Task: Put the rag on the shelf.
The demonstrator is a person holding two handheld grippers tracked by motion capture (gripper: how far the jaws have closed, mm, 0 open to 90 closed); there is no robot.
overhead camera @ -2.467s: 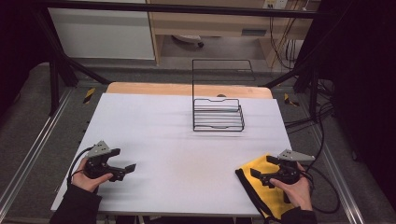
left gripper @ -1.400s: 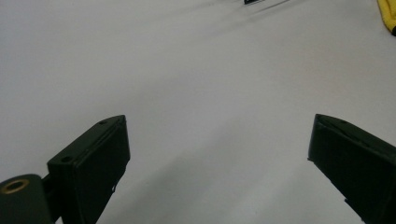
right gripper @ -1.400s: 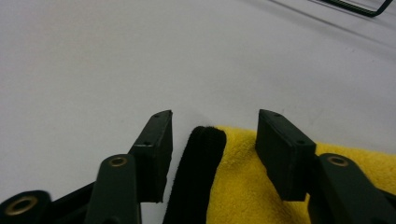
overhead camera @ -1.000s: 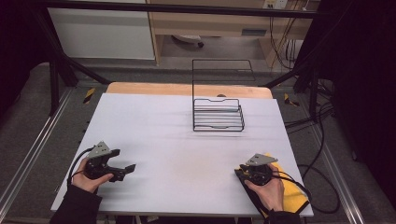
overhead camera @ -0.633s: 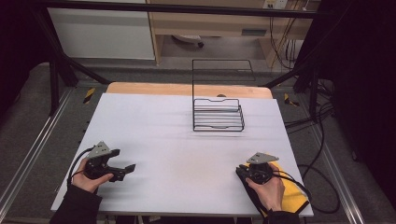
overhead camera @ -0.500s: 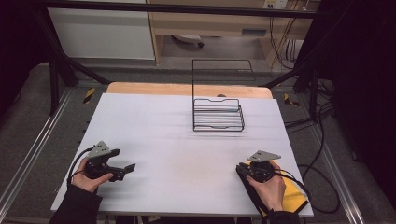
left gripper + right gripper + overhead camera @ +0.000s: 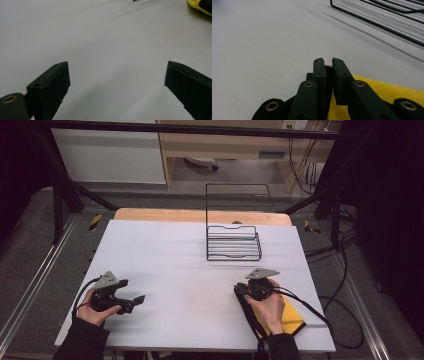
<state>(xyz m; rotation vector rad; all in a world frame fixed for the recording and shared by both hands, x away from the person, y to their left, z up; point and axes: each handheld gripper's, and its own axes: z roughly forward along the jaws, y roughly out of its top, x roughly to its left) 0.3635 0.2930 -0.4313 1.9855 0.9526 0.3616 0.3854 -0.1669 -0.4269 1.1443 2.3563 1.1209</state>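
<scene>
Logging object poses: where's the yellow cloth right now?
In the high view the yellow cloth lies at the table's near right corner, under the right gripper, whose jaws are pinched on its edge.

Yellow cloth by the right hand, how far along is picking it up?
Done: the right claw has closed on the yellow cloth's edge. In hand: the cloth lies on the white table, not yet lifted. Left: raising it and placing it, perhaps in the wire rack. The left claw is open, idle.
</scene>
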